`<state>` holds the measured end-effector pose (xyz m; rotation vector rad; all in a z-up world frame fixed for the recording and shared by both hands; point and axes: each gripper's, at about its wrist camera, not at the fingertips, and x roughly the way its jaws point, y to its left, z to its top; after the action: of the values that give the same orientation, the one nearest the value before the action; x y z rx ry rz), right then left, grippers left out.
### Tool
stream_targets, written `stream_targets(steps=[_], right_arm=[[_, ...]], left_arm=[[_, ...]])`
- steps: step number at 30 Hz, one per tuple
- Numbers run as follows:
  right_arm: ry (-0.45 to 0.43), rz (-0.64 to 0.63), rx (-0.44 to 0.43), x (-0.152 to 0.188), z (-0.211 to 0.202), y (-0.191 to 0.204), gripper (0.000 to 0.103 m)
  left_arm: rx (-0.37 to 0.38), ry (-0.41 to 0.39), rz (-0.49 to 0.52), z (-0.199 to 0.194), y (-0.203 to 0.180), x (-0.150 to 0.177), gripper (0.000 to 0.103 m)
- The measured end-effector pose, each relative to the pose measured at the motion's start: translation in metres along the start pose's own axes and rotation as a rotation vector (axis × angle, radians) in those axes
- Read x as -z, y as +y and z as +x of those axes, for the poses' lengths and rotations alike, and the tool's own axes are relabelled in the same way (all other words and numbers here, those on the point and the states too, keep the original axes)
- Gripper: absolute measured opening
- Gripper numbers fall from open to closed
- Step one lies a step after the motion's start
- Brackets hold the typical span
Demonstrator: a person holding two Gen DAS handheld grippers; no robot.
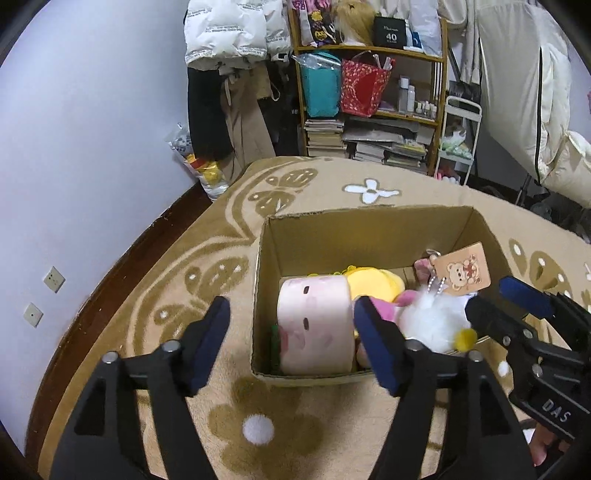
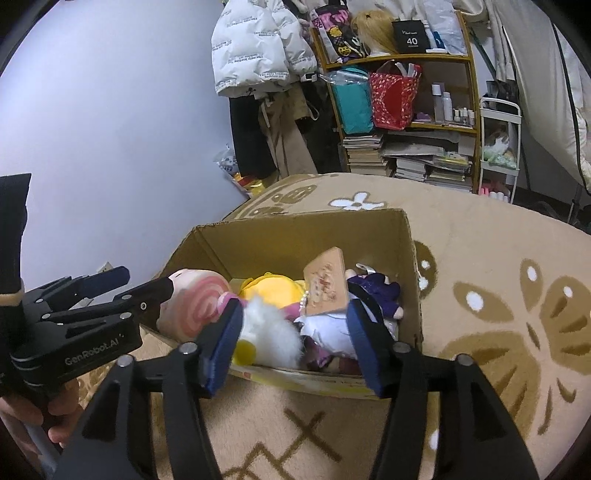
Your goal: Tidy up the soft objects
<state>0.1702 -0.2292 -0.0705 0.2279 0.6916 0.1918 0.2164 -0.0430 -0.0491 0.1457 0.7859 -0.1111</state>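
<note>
A: How do the jaws of the left gripper (image 1: 291,343) stand?

B: Spread, blue pads apart, pinching nothing. They hang over the near left corner of the cardboard box (image 1: 373,229), with the pink roll-shaped plush (image 1: 314,325) seen between them but not touched.

A: And the right gripper (image 2: 291,343)?

B: Spread as well, empty. Its pads sit over the near edge of the box, framing the white fluffy plush (image 2: 271,332) and the folds of a white and purple doll (image 2: 332,332) below them. I see no pad pressing on either.

A: Where are the soft things?

B: All in the box. The pink roll lies along the left wall. A yellow plush (image 1: 373,284) is behind it toward the middle. The white fluffy one, with a yellow ball at its end, rests against the near wall. A cardboard tag with a bear print (image 1: 465,269) stands up on a bead chain above it. A purple-dressed doll (image 2: 380,291) lies by the right wall.

A: What carries the box?

B: A tan carpet (image 1: 332,424) with brown butterfly and flower patterns. Beyond its far edge stand a wooden shelf (image 1: 439,110) with books and bags, and hanging coats (image 1: 229,33).
</note>
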Motion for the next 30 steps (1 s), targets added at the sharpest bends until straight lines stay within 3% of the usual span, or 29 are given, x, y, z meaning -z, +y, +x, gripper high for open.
stream_targets(steps=[6,10,14,25,30], right_arm=[[-0.026,0.020,0.005,-0.002,-0.014,-0.001,0.089],[-0.035,0.042,0.009,-0.003,-0.024,0.000,0.103],[-0.049,0.044,0.009,-0.005,-0.036,0.002,0.103],[-0.123,0.023,0.001,-0.009,-0.091,0.019,0.103],[-0.168,0.012,0.002,-0.011,-0.120,0.029,0.103]], left_arm=[[-0.036,-0.014,-0.042,-0.013,0.011,0.000,0.082],[-0.089,-0.048,-0.037,-0.032,0.019,0.002,0.098],[-0.109,-0.076,-0.038,-0.051,0.024,0.003,0.102],[-0.074,-0.112,-0.056,-0.113,0.030,0.012,0.102],[-0.096,-0.180,-0.055,-0.157,0.035,0.012,0.102]])
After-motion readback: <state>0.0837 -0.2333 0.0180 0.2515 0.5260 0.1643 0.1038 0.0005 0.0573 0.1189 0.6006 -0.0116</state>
